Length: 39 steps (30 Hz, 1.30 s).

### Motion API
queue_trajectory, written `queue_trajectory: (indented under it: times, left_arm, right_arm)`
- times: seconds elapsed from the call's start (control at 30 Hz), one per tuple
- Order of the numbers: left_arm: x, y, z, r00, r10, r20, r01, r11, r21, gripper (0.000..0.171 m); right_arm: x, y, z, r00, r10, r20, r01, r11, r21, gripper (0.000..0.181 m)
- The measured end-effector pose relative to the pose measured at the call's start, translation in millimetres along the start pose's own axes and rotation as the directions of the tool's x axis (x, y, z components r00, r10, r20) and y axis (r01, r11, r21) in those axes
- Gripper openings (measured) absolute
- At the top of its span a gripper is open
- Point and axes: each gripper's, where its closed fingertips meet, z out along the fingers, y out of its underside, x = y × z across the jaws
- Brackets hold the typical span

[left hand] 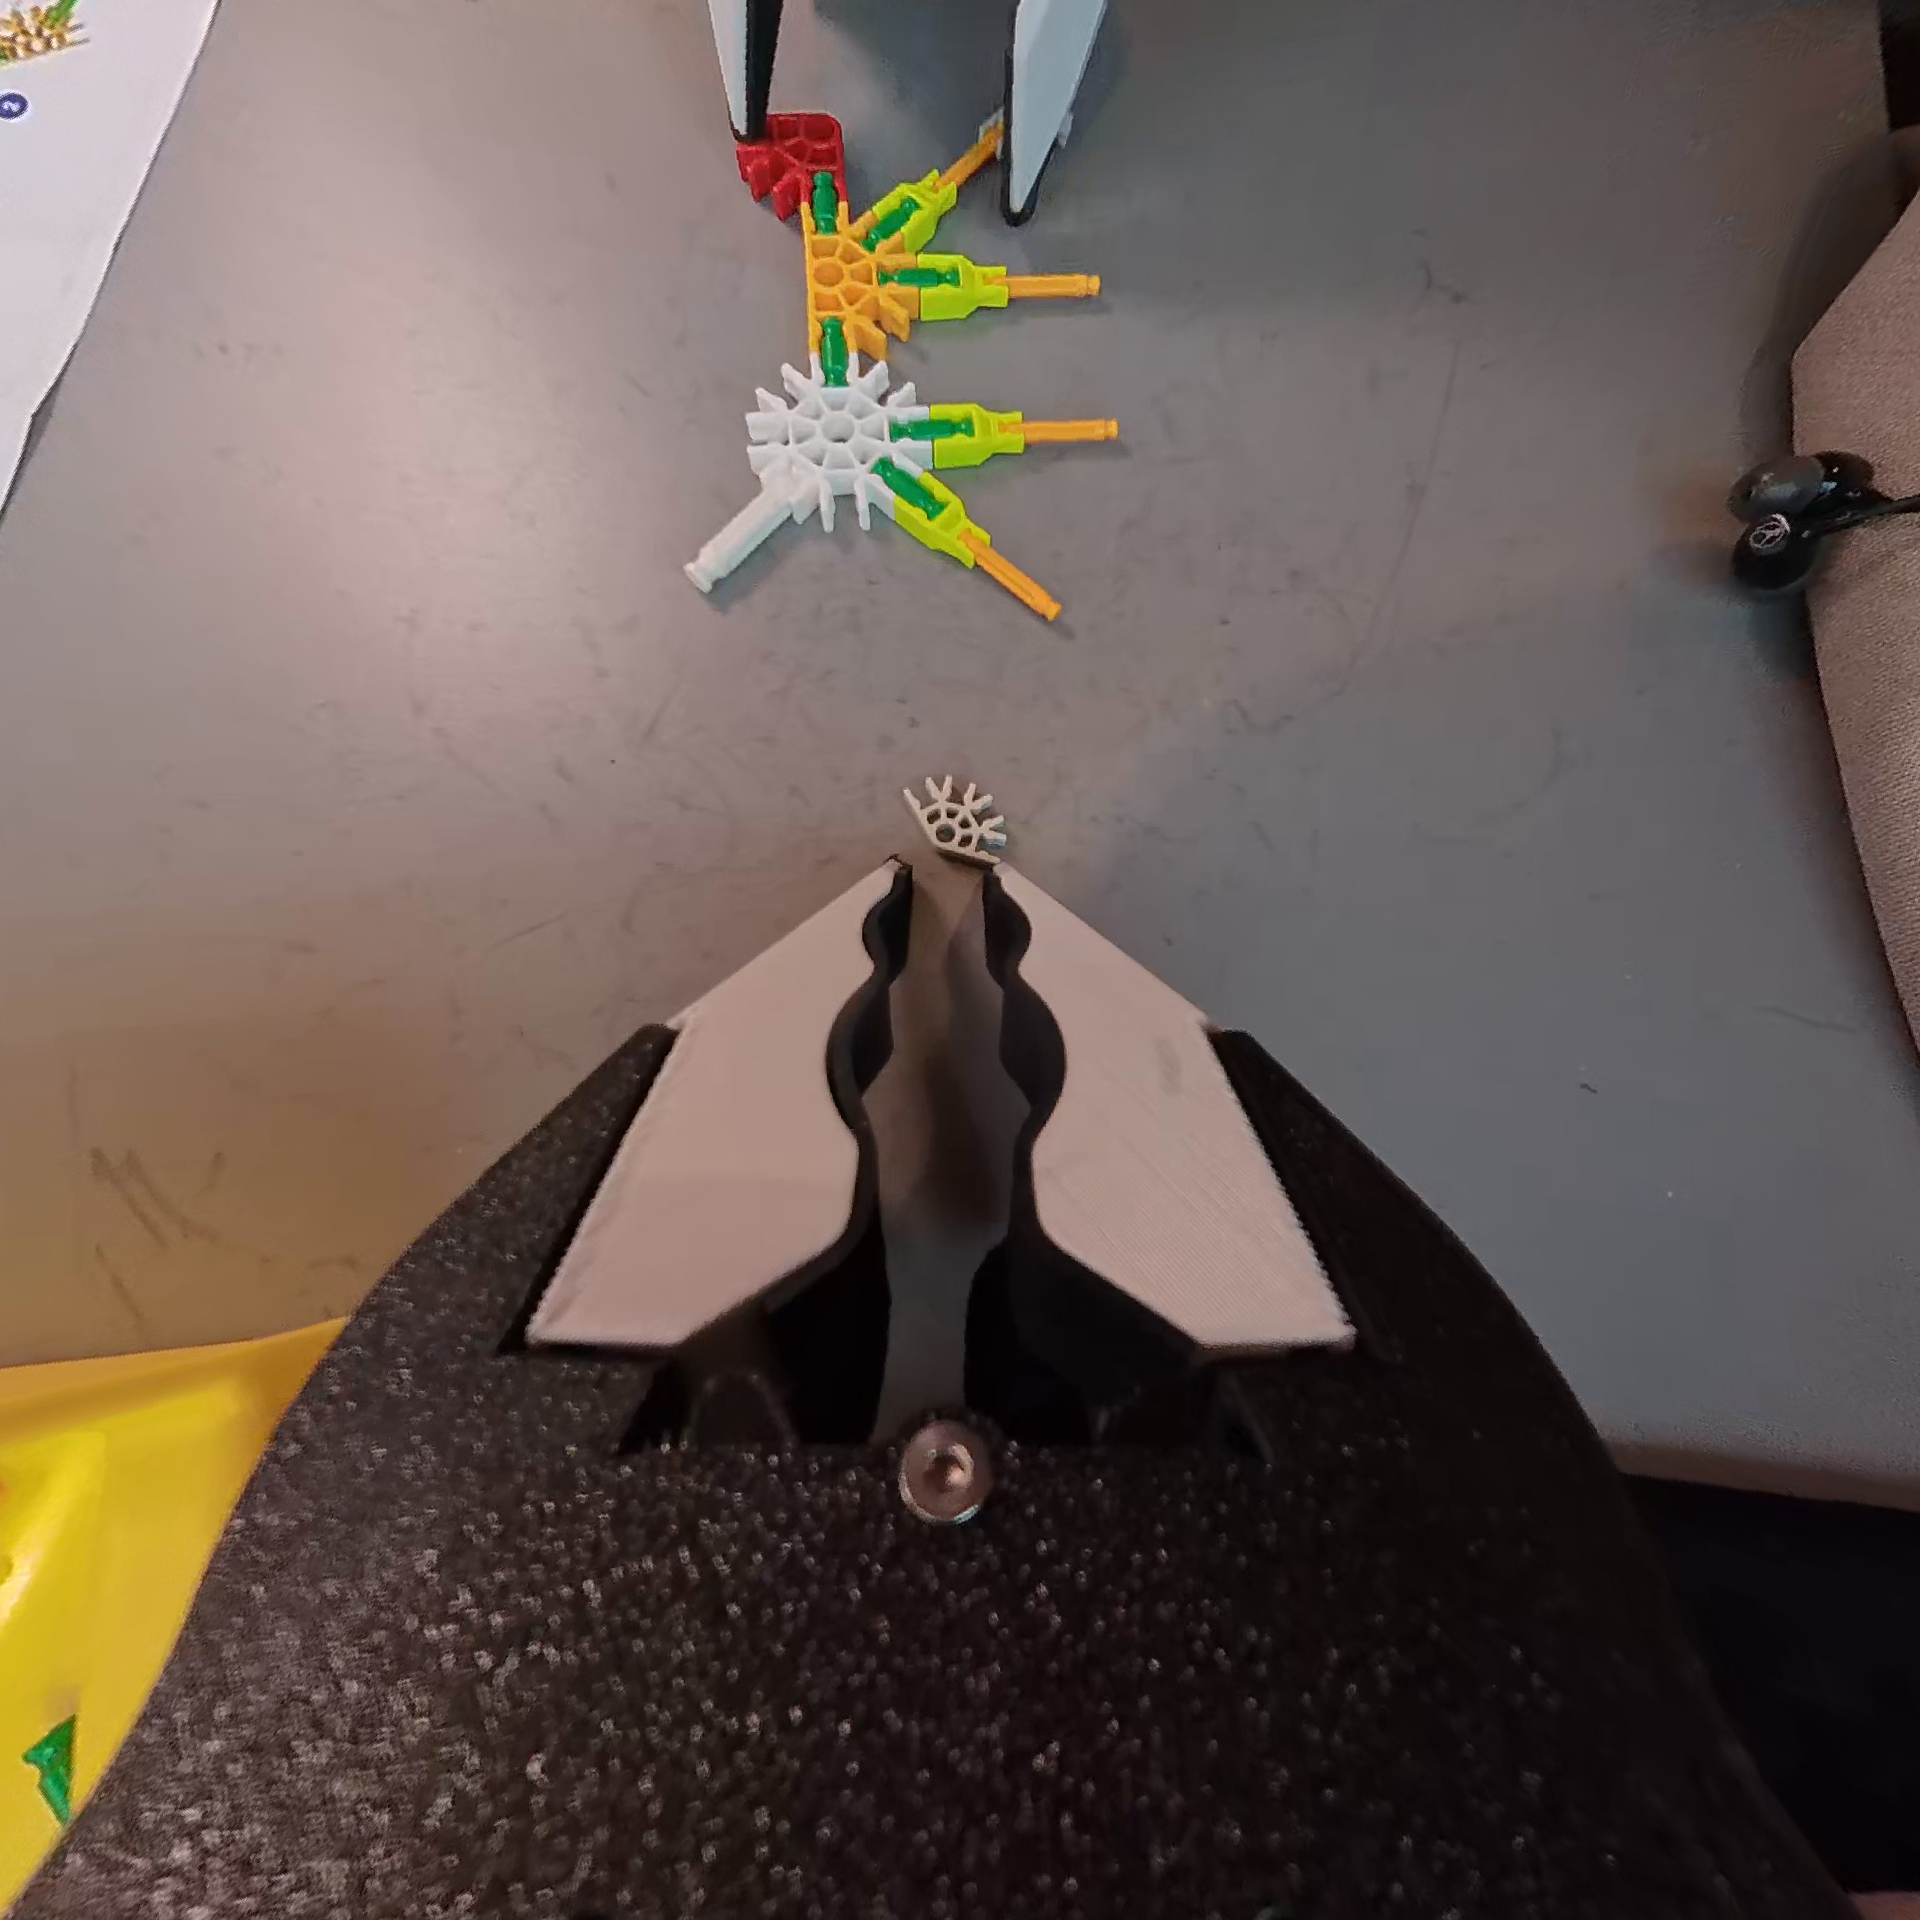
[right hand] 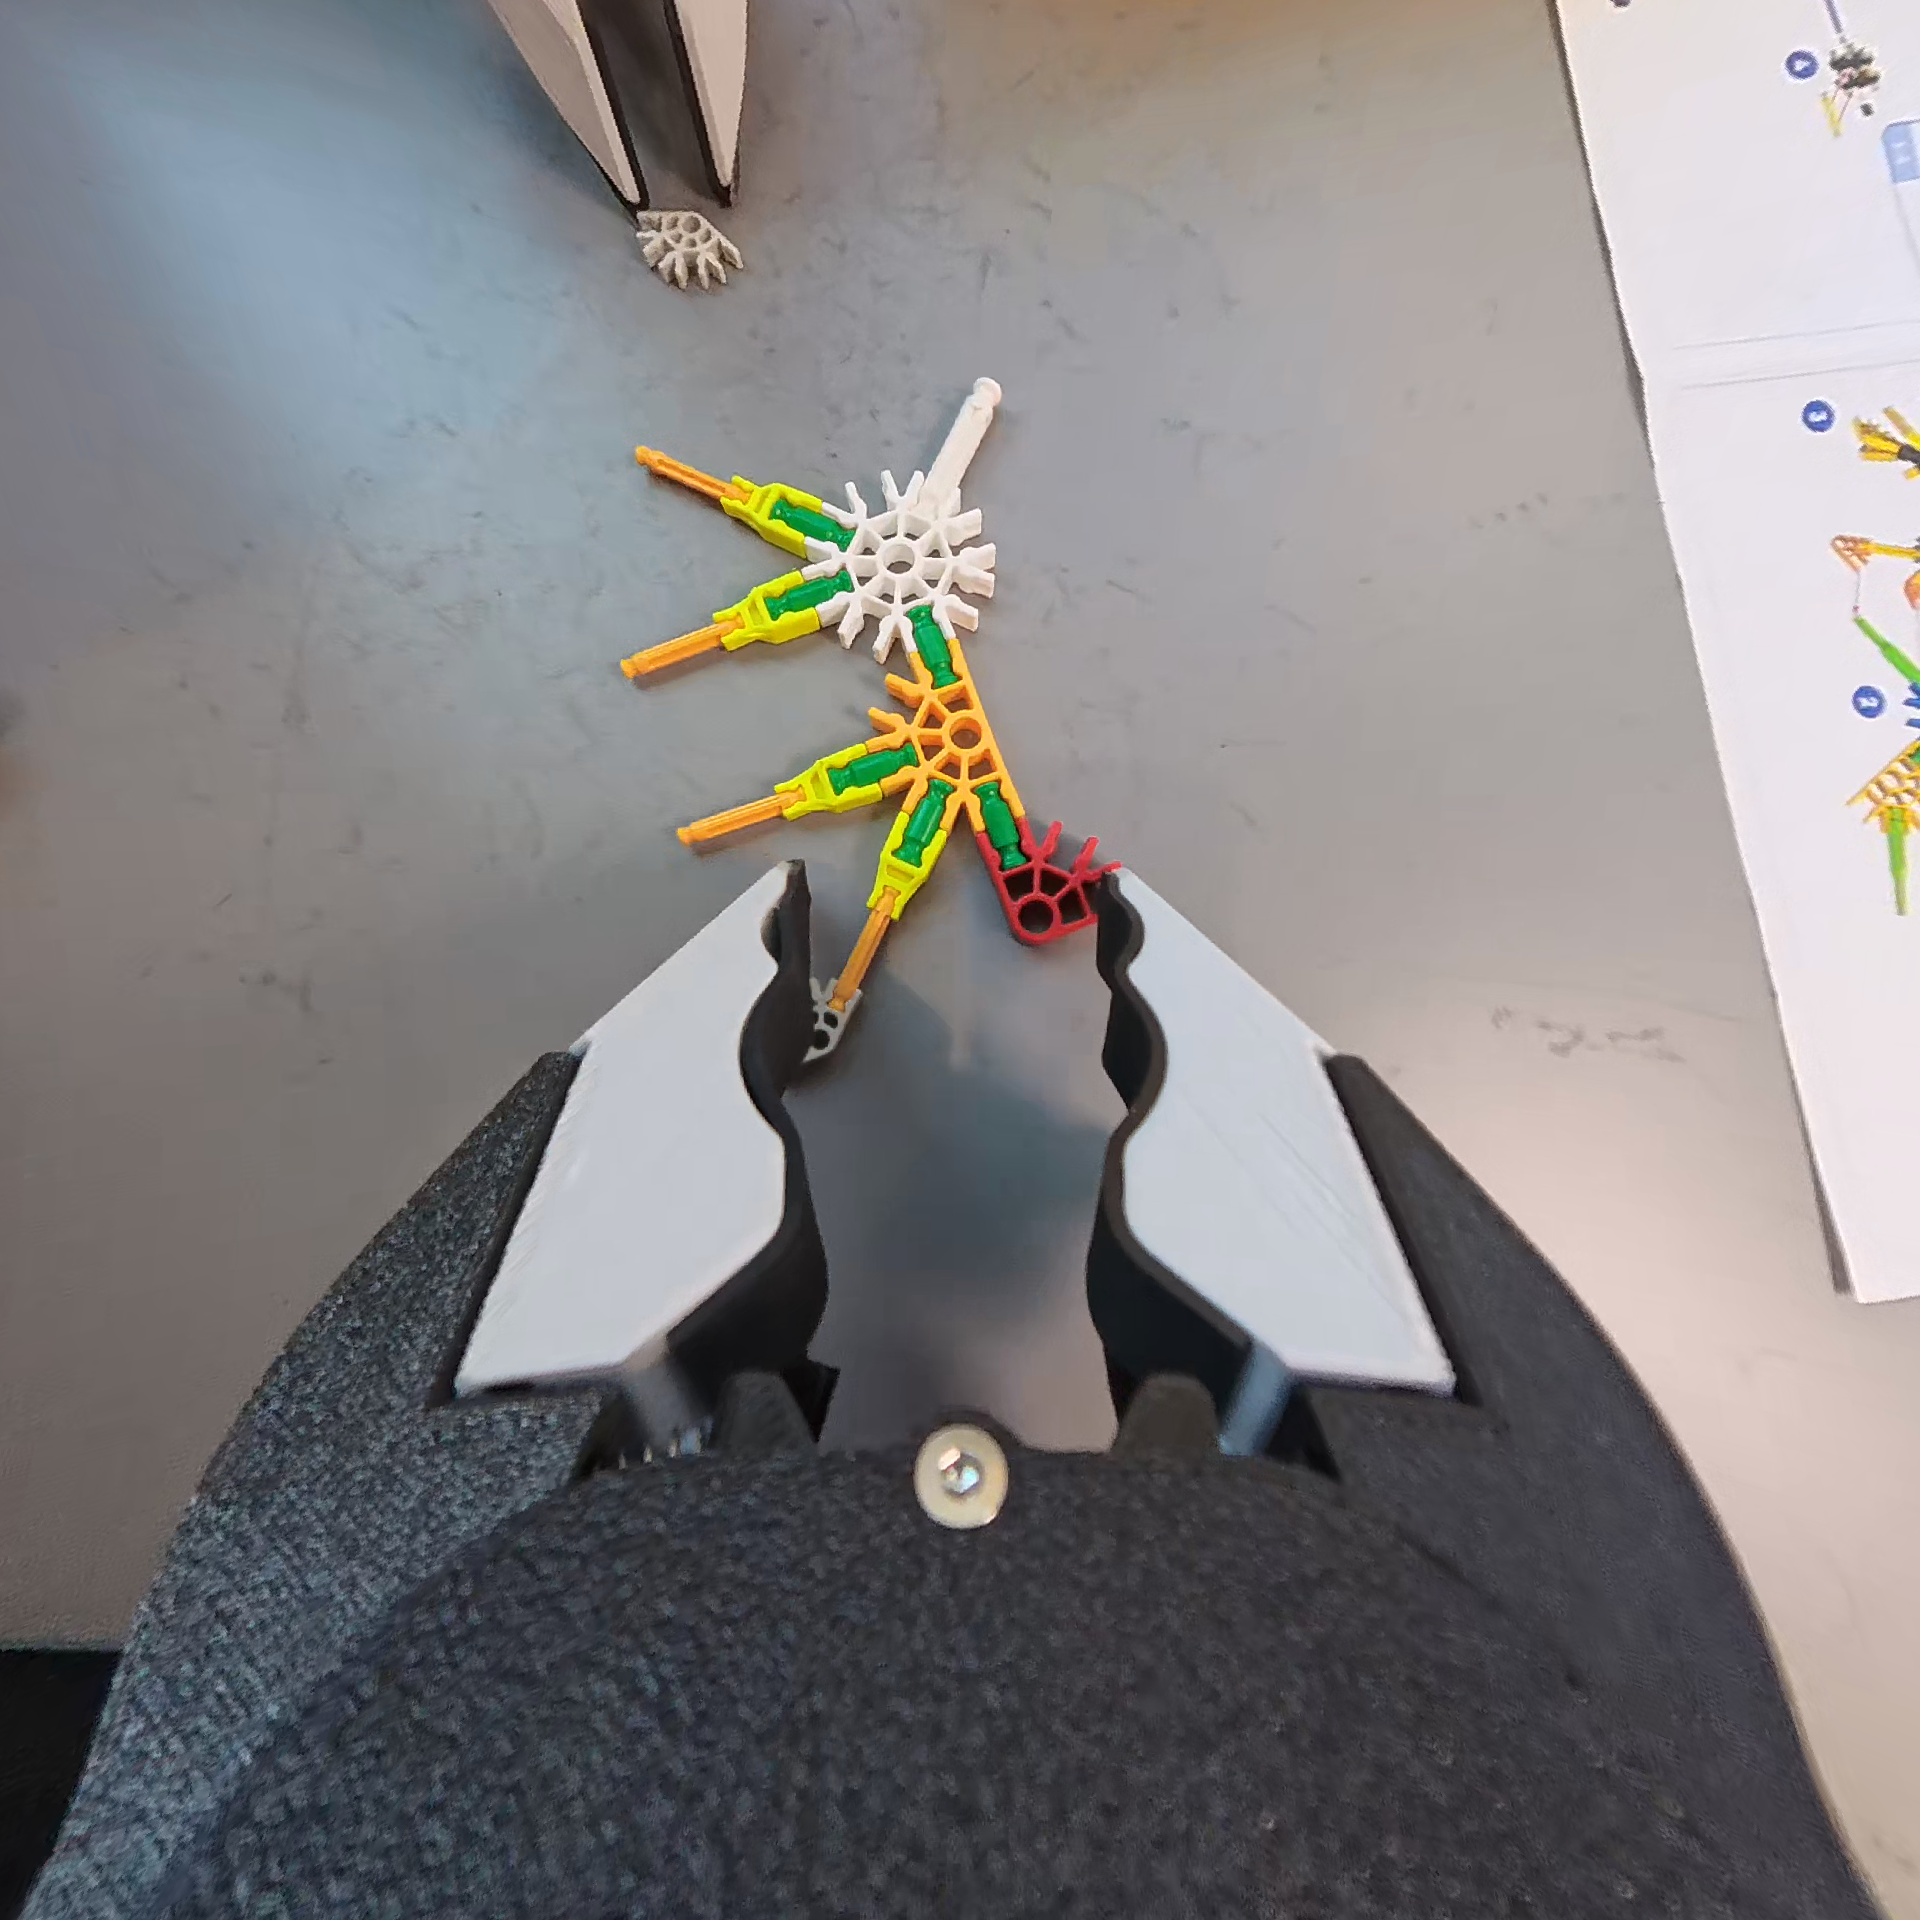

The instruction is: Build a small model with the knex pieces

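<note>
Claw tips of the left claw (left hand: 940,878), low in the centre of the left wrist view, are pressed nearly together and pinch a small grey connector (left hand: 958,826), whose toothed fan points up the frame, away from the claw; the piece sits at the grey table (left hand: 416,779), though whether it touches the surface is unclear. Farther up the same view lies the toy assembly (left hand: 873,384), flat on the table, its long axis running up the frame from a white snowflake hub (left hand: 831,442) through an orange half-round hub (left hand: 847,281) to a red corner connector (left hand: 795,156); yellow-green clips with orange rods fan out to the right, and a white rod (left hand: 732,545) points lower left. At the top of the frame the right claw (left hand: 883,166) stands over the far end, its fingers spread.

In the right wrist view the right claw (right hand: 951,904) is open, reaching level across the table; one tip touches the red corner connector (right hand: 1049,904), and the nearest orange rod (right hand: 868,951) lies between the fingers, its end beside a small pale piece (right hand: 831,1023) against the left pad. The assembly runs up the frame toward the white hub (right hand: 904,566); beyond it, upper left, the left claw (right hand: 681,197) holds the grey connector (right hand: 691,249).

Printed instruction sheets (right hand: 1766,623) lie at the right edge; a yellow tray (left hand: 114,1507) shows lower left in the left view, and black earbuds (left hand: 1787,509) rest at the right, by a beige cushion (left hand: 1860,416).
</note>
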Motion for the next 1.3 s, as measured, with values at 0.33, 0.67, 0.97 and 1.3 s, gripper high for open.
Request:
queue_trajectory:
  times: [0.33,0.67,0.97,1.3]
  left_arm:
    - [-3,-1,1,1.0,0.009,0.022,-0.009,1.0,0.018,0.02]
    - [1,-5,2,1.0,0.019,0.011,-0.019,0.999,0.028,0.026]
    - [1,-5,4,1.0,0.02,0.015,-0.02,1.0,0.017,0.001]
    - [-18,-28,-8,0.994,-0.028,0.101,0.011,0.986,0.165,0.0]
  right_arm:
    - [0,-3,2,1.0,-0.026,-0.013,0.026,1.0,0.004,0.043]
    - [2,-2,1,0.999,-0.04,-0.024,0.04,0.999,0.014,0.044]
    - [2,-4,0,0.998,-0.058,-0.027,0.059,0.998,0.025,0.049]
    - [6,4,-43,0.999,-0.035,-0.036,0.038,0.993,0.108,0.08]
